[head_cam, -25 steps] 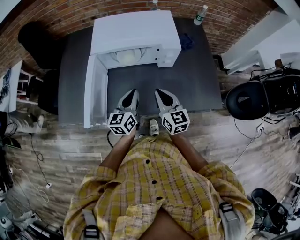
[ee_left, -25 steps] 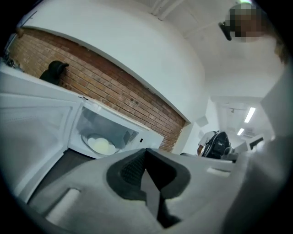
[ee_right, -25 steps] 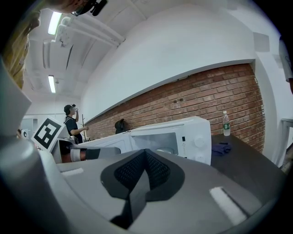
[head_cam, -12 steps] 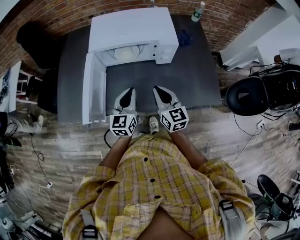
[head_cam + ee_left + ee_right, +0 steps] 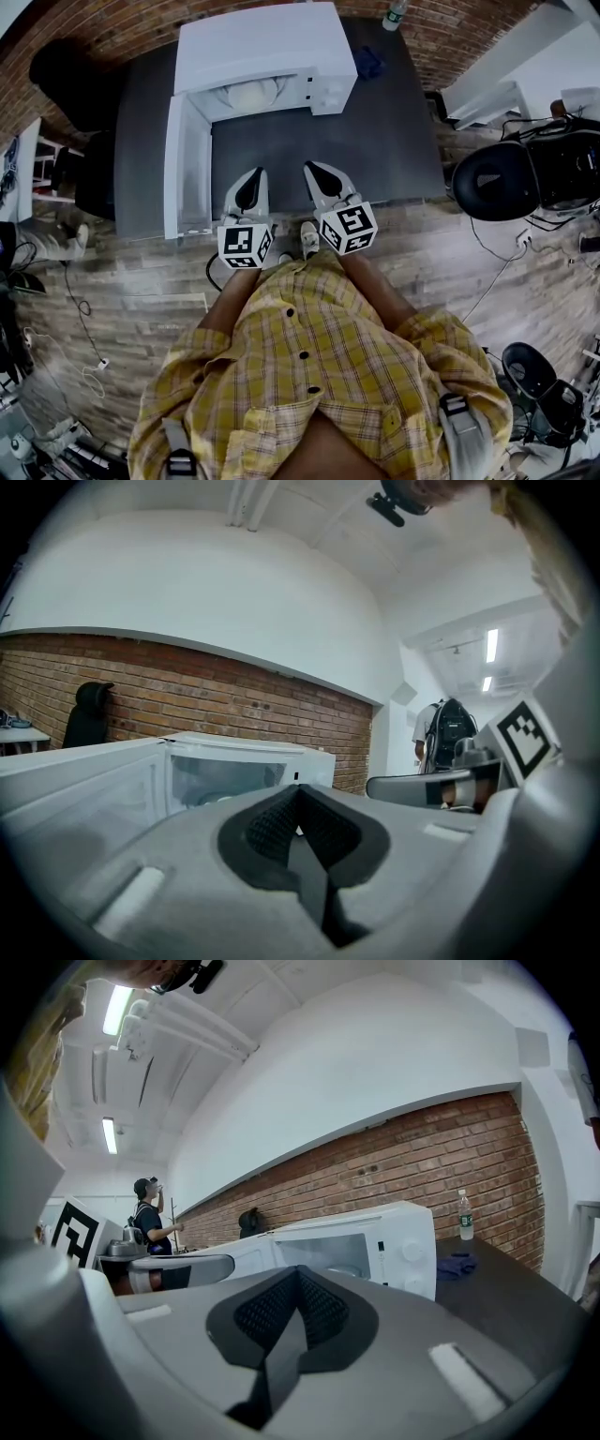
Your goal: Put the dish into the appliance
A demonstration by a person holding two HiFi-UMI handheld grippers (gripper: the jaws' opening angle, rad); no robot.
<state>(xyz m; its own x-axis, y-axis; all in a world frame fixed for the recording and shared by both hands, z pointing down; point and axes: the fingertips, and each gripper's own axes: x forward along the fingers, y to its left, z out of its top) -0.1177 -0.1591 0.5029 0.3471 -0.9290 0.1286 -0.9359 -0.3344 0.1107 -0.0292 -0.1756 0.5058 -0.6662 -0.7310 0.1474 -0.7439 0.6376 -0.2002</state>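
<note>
Dark worktop (image 5: 384, 141) carries a white microwave (image 5: 267, 42) at its far edge. Microwave door (image 5: 186, 173) is swung fully open, sticking out toward the person on the microwave's left side. Left gripper (image 5: 253, 174) and right gripper (image 5: 314, 169) sit side by side in front of the microwave, over the near part of the worktop, both pointing at it, well apart from its opening. Both w/ jaws pressed together, nothing btwn them. Dish (image 5: 249, 94), pale & round, lies inside the microwave cavity, straight ahead of the left gripper, no contact w/ either. Blue cloth (image 5: 368, 62) just right of the microwave; water bottle (image 5: 395, 13) at the microwave's right rear.
</note>
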